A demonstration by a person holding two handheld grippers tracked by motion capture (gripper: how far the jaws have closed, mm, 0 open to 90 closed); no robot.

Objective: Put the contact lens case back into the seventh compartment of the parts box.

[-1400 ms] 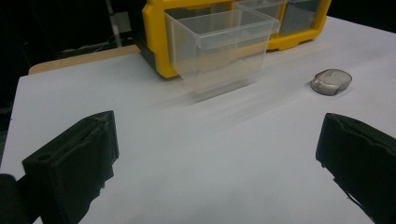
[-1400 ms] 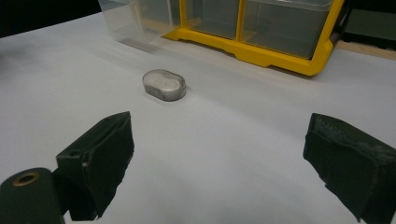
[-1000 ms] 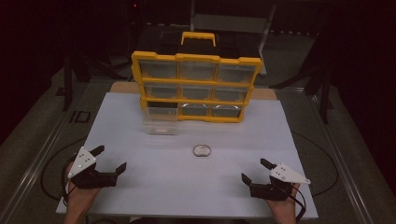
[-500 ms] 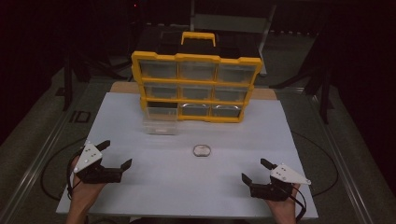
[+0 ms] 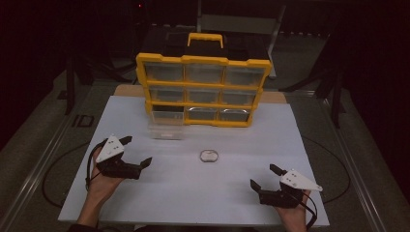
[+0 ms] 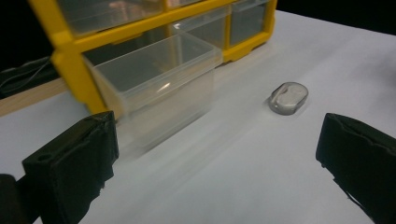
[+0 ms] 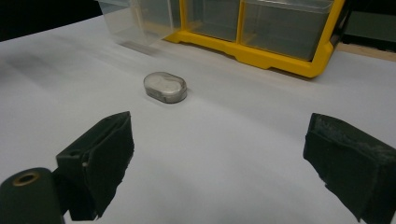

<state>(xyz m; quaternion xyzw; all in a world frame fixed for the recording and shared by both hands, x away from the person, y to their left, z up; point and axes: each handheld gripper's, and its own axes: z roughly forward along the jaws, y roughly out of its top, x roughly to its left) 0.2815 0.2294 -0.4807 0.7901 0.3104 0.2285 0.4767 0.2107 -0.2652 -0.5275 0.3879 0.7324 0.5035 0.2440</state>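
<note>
My right tongs (image 5: 265, 178) sit low at the near right edge of the white surface (image 5: 309, 145), jaws apart, nothing between them. My left tongs (image 5: 137, 151) are a bit farther in on the left, jaws also wide apart and empty. Ahead, between the two, the small clear oval case (image 5: 209, 155) lies flat on the surface, well apart from both tongs. In the left gripper view it's right of centre (image 6: 288, 97); in the right gripper view, left of centre (image 7: 165, 86). Beyond it, a clear drawer (image 5: 167, 125) stands pulled out at the lower left of the yellow organizer (image 5: 203, 61), which stands upright at the far edge.
</note>
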